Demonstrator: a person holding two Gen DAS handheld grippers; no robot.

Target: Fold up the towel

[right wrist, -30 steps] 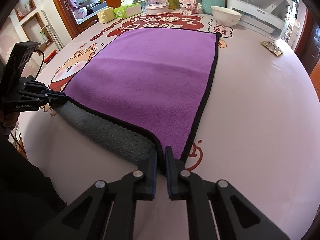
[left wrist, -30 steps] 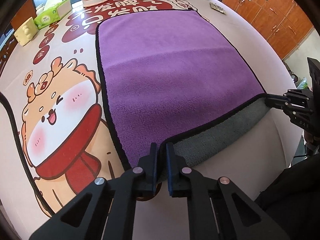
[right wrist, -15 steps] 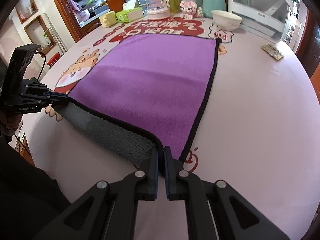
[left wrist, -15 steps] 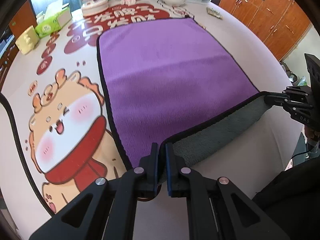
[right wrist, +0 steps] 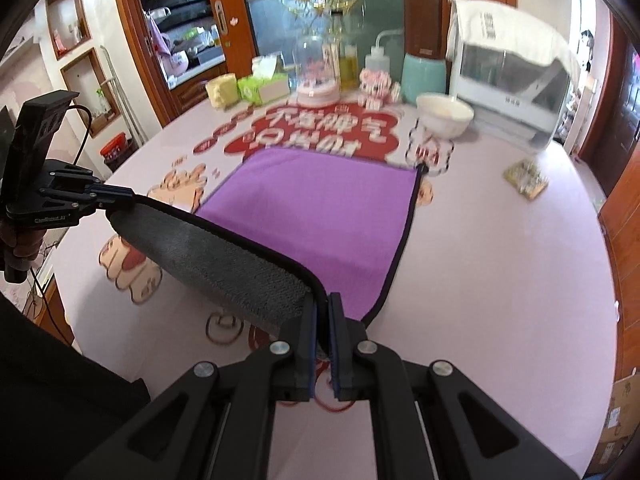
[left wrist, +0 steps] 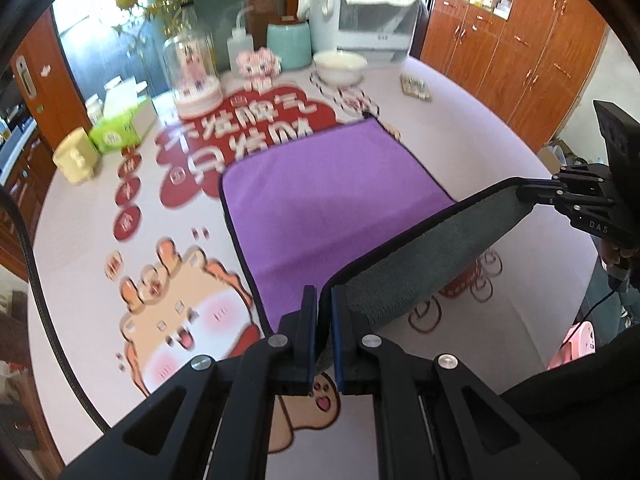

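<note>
A purple towel (left wrist: 320,200) with a black hem and grey underside lies on the printed table; it also shows in the right wrist view (right wrist: 320,208). Its near edge is lifted off the table, grey side (left wrist: 420,264) facing me. My left gripper (left wrist: 324,304) is shut on the near left corner; it also shows in the right wrist view (right wrist: 124,194). My right gripper (right wrist: 323,312) is shut on the near right corner, also visible in the left wrist view (left wrist: 524,192). The far half rests flat.
At the table's far end stand a white bowl (left wrist: 340,66), a teal jar (left wrist: 289,46), a glass dome (left wrist: 194,76), a green tissue box (left wrist: 120,128), a yellow container (left wrist: 76,160) and a white appliance (left wrist: 372,20). A small packet (right wrist: 526,178) lies at the right.
Both grippers have risen and moved forward with the towel's near edge, so more grey underside shows and the near edge hangs above the table. Both views now tilt up toward the far end.
</note>
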